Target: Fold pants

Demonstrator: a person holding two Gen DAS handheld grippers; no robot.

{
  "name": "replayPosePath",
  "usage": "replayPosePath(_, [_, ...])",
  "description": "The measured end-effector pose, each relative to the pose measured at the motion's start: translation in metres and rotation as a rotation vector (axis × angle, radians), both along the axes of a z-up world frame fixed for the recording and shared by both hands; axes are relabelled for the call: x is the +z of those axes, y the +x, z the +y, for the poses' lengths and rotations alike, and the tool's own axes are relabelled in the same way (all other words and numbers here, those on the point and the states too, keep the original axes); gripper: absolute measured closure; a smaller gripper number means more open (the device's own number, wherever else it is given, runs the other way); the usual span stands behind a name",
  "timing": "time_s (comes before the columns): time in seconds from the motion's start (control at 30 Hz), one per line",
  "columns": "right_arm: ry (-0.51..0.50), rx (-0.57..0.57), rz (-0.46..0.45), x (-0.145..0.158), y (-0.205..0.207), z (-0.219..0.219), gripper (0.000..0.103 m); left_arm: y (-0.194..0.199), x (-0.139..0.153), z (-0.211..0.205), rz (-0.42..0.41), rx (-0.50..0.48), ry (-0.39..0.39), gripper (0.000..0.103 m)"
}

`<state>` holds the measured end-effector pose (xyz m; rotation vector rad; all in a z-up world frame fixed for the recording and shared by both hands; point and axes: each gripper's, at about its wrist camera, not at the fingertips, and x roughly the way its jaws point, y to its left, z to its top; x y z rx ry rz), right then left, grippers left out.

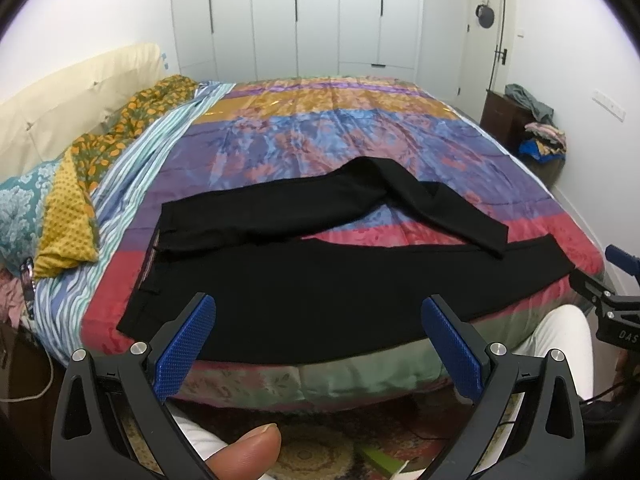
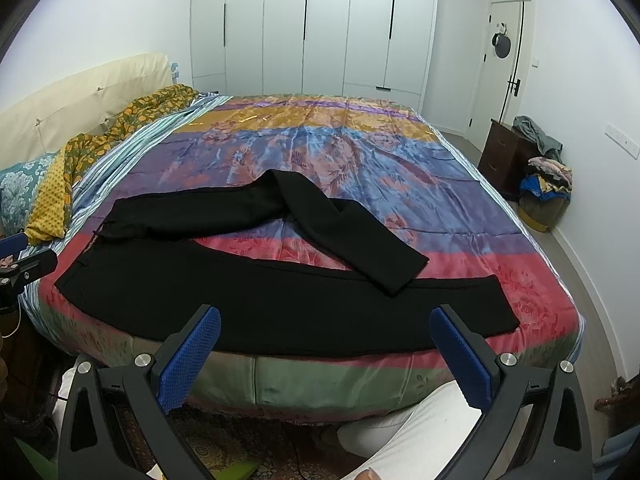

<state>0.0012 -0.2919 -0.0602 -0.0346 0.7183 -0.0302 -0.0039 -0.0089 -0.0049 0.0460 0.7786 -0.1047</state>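
- We see one pair of black pants (image 1: 304, 280) spread on the near part of the bed, with the waistband toward the left and both legs running off to the right.
- We count two legs: the near one (image 2: 280, 312) lies flat along the near edge of the bed, and the far one (image 2: 352, 236) bends partway along and angles back so that its cuff rests on top of the near leg.
- One many-coloured satin quilt (image 1: 340, 128) lies under the pants; its near edge hangs over the side of the bed.
- Our left gripper (image 1: 318, 338) hovers just short of the near leg, both blue pads spread wide with nothing between them.
- Our right gripper (image 2: 324, 350) is held the same way over the near leg's right half, jaws wide apart and gripping nothing.
- Each wrist view catches part of the other gripper at its edge.
- At the head of the bed, on the left, we count one cream headboard (image 1: 72, 96), one teal patterned pillow (image 1: 20, 208) and one mustard-and-floral cloth (image 1: 104, 148) lying across a striped sheet (image 1: 132, 184).
- Beyond the bed stand one white wardrobe (image 2: 316, 24) and one white door (image 2: 500, 64).
- By the right wall sit one dark wooden cabinet (image 2: 500, 156) and one heap of clothes (image 2: 546, 180).
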Motion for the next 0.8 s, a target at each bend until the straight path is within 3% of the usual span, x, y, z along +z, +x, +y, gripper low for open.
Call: replayPosePath(0.8, [-0.001,0.011,0.005,0.0004,0.0017,-0.0030,0.000,0.0029,0.0024,-0.0019,-0.006,-0.016,0.042,0.000])
